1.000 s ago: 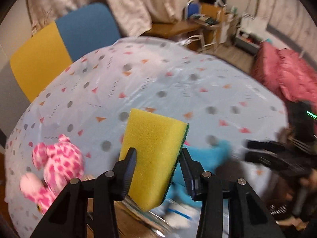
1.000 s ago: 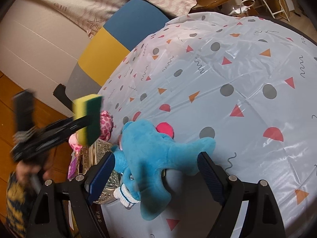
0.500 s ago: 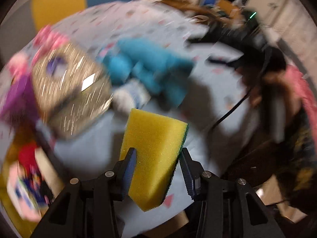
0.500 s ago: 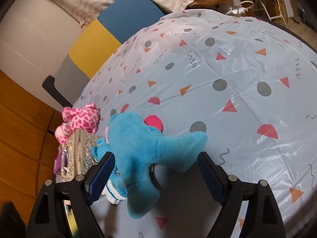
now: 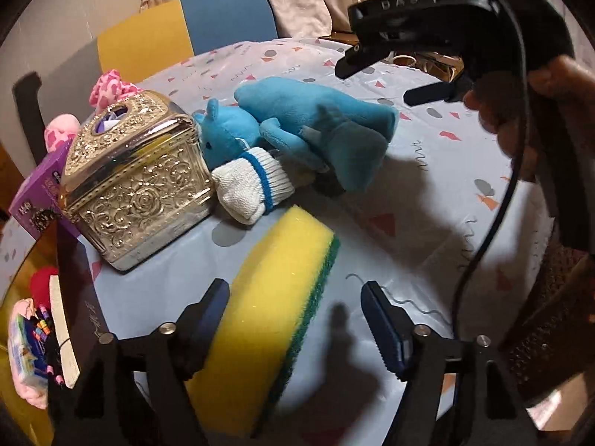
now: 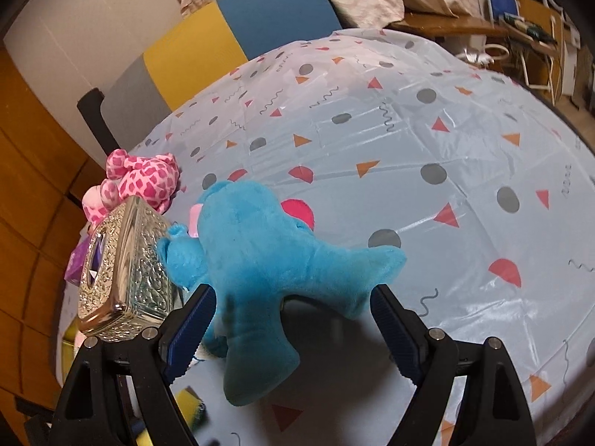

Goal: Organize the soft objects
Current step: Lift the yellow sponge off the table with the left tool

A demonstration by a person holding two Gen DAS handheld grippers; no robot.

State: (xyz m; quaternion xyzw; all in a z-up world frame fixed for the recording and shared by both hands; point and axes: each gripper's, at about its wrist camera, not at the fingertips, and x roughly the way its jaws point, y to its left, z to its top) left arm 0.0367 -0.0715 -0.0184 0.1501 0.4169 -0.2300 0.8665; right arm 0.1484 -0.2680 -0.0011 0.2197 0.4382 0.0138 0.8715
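A yellow sponge with a green scrub side (image 5: 275,308) lies on the table between the wide-open fingers of my left gripper (image 5: 297,319); the left finger touches it, the right one stands apart. A large blue plush (image 5: 316,122) (image 6: 275,260), a small blue bear (image 5: 227,133) and a white sock with a blue stripe (image 5: 253,182) lie beside an ornate metal tissue box (image 5: 137,186) (image 6: 126,275). My right gripper (image 6: 290,319) is open and hovers over the blue plush; it also shows in the left wrist view (image 5: 409,18). A pink spotted plush (image 6: 141,182) lies behind the box.
The round table has a light blue patterned cloth (image 6: 409,148). A purple box (image 5: 37,193) sits left of the tissue box. A blue, yellow and grey chair (image 6: 230,33) stands behind the table. Small items lie off the table's left edge (image 5: 29,334).
My left gripper swung down to the table with the sponge and opened, so the sponge now rests on the cloth. The right gripper stayed open over the blue plush, a little closer.
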